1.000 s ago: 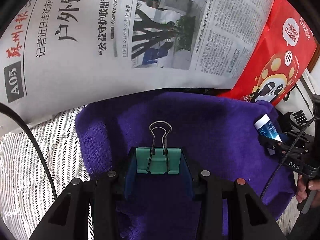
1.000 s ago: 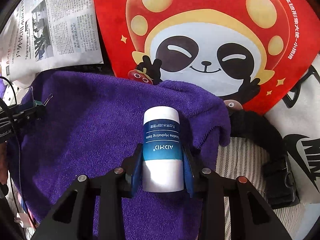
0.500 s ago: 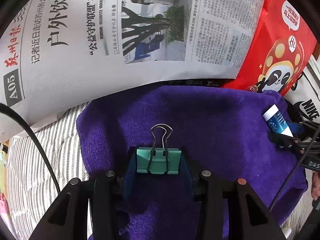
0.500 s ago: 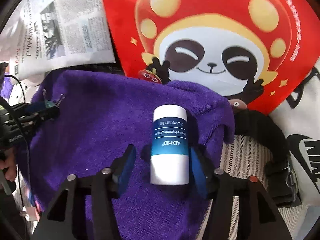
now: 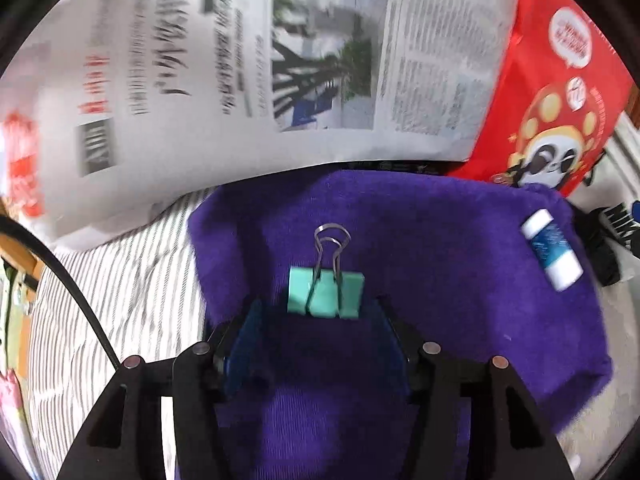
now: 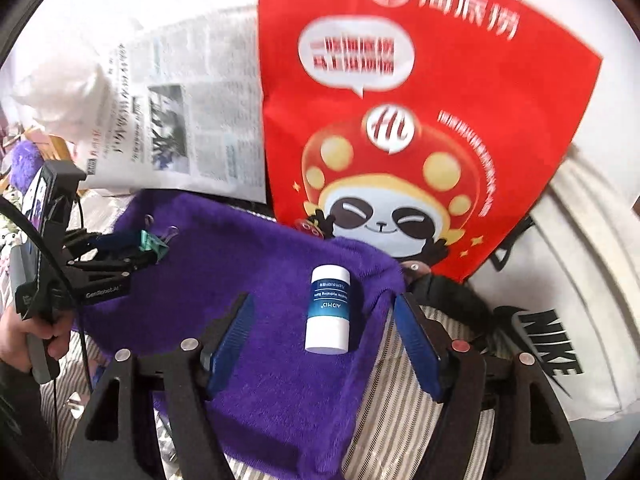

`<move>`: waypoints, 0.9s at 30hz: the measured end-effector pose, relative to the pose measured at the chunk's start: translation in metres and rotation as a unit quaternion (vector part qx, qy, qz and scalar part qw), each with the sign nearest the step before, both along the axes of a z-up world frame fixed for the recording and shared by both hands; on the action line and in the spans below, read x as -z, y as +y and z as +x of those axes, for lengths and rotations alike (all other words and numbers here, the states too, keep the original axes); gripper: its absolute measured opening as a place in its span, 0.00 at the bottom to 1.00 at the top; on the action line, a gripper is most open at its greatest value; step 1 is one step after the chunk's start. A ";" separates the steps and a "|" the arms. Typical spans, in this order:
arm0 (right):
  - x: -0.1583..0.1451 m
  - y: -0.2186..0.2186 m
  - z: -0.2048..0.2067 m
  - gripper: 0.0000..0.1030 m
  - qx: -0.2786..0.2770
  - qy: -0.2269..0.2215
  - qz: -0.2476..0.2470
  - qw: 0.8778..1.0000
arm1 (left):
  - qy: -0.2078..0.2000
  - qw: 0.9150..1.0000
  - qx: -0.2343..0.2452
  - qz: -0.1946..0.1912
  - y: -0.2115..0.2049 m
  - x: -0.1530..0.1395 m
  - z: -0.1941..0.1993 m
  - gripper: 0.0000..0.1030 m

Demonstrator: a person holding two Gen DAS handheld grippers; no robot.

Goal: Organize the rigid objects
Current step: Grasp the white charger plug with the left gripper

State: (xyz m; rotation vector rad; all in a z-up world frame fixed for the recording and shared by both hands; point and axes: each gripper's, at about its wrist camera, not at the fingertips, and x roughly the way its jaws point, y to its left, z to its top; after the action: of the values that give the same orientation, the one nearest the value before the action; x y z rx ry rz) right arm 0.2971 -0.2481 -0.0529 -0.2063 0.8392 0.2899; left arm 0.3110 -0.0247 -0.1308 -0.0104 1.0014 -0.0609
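We see both grippers' jaws have just been opening, left gripper (image 5: 316, 320) freeing the binder clip (image 5: 326, 292), right gripper (image 6: 324, 344) clear of the balm tube (image 6: 329, 309); on the soft purple towel (image 6: 260, 380), the tube may roll.

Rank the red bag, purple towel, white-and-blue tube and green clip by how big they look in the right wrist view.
1. red bag
2. purple towel, close behind
3. white-and-blue tube
4. green clip, though it lies farther off

Newsprint sheet (image 5: 248, 64) behind my purple terry towel (image 5: 440, 240) is motion-blurred, text unreadable; white Nike tote bag (image 6: 560, 320) cut off at right edge.
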 end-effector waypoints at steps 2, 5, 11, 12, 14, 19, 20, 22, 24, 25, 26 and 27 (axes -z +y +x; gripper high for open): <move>-0.012 -0.006 -0.003 0.72 0.005 0.004 0.009 1.000 | -0.006 1.000 0.005 -0.013 0.002 -0.014 -0.019 0.53; -0.022 -0.008 -0.010 0.72 0.007 0.010 0.021 1.000 | -0.008 0.999 0.012 -0.030 0.001 -0.031 -0.049 0.53; -0.041 -0.005 -0.044 0.72 0.012 -0.015 0.033 0.999 | -0.021 0.999 0.030 -0.014 0.005 -0.045 -0.120 0.53; -0.042 -0.006 -0.053 0.72 0.014 -0.017 0.036 0.999 | -0.018 0.999 0.032 -0.019 0.009 -0.042 -0.136 0.53; -0.042 -0.008 -0.075 0.72 0.012 -0.019 0.041 0.999 | -0.010 0.998 0.040 -0.039 0.017 -0.034 -0.156 0.53; -0.026 -0.020 -0.135 0.72 0.026 -0.023 0.053 0.998 | -0.008 0.997 0.062 -0.052 0.019 -0.010 -0.195 0.53; -0.021 -0.023 -0.144 0.72 0.030 -0.020 0.060 0.998 | -0.004 0.996 0.064 -0.054 0.019 -0.005 -0.195 0.53; -0.008 -0.026 -0.163 0.72 0.039 -0.012 0.067 0.997 | -0.005 0.996 0.071 -0.048 0.020 -0.001 -0.203 0.53; 0.002 -0.026 -0.178 0.72 0.044 -0.004 0.068 0.997 | -0.009 0.997 0.074 -0.032 0.018 0.002 -0.209 0.53; 0.007 -0.026 -0.186 0.72 0.048 0.000 0.071 0.996 | -0.011 0.997 0.073 -0.023 0.017 0.002 -0.211 0.53; 0.011 -0.026 -0.193 0.72 0.054 0.004 0.075 0.996 | -0.016 0.997 0.072 -0.009 0.016 0.004 -0.211 0.53; 0.016 -0.026 -0.202 0.72 0.060 0.006 0.080 0.995 | -0.018 0.997 0.071 -0.002 0.016 0.005 -0.212 0.53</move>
State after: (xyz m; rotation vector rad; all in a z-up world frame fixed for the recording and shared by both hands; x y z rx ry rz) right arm 0.0951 -0.2742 -0.0685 -0.0048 0.8322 0.2448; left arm 0.0993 -0.0088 -0.1357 0.0589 0.9643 -0.1932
